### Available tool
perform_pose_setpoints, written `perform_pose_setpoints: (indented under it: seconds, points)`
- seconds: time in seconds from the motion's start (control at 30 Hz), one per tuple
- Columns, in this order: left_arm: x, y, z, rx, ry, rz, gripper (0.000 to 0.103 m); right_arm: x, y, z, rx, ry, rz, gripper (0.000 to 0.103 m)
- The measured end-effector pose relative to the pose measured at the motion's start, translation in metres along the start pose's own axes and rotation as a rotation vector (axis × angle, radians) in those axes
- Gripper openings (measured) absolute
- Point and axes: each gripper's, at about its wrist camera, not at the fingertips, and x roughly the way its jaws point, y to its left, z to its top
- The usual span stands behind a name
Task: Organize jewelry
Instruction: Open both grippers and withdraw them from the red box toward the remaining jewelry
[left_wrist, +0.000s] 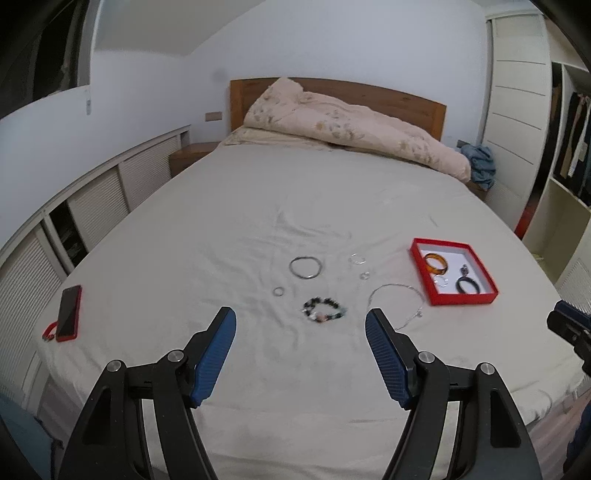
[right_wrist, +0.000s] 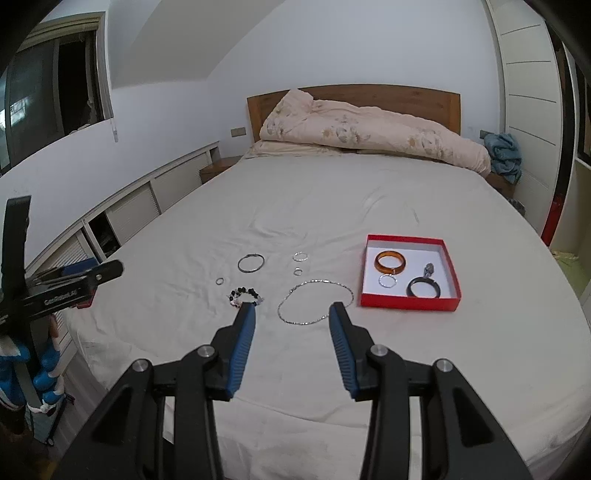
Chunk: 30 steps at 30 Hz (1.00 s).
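Closest to me in the left wrist view is my left claw (left_wrist: 301, 319), its blue pads spread wide with nothing between them, hanging over the near part of the bed (left_wrist: 258, 206). My right claw (right_wrist: 291, 314) is also parted, less widely, and empty. Just ahead on the sheet lie the loose pieces: a beaded bracelet (left_wrist: 324, 310), a thin silver chain necklace (right_wrist: 314, 302), a large silver bangle (left_wrist: 305, 267) and several small rings (left_wrist: 279, 291). To the right sits the red box (right_wrist: 410, 300), already holding an amber bangle (right_wrist: 390, 261), a dark bangle (right_wrist: 424, 287), a small silver ring and a small dark trinket I cannot identify. I judge I am between picks, partway through, with the sheet's pieces yet to go in. Next I would lower a claw over one piece, probably the necklace under my right or the bracelet under my left, and pinch gently; the chain is limp and may trail. Only the left view shows the red-cased phone (left_wrist: 69, 313) at the bed's left edge; only the right view shows the box's contents clearly, and my left claw from the side.
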Motion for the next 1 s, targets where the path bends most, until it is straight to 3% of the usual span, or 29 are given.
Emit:
perform_pose_setpoints:
  seconds: [0.33,0.6,1.0]
  points:
    - [0.02,0.032,-0.025,-0.044,0.035,0.051,0.072,0.027,-0.002,-0.019,0.028,0.037,0.009,0.04]
    - [0.051,0.04,-0.036,-0.056,0.075,0.049,0.071,0.051,0.001,-0.026,0.022,0.057,-0.004,0.04]
    - [0.111,0.054,-0.053,-0.053,0.187,0.06,0.064,0.114,-0.012,-0.043,0.07,0.17,-0.009,0.04]
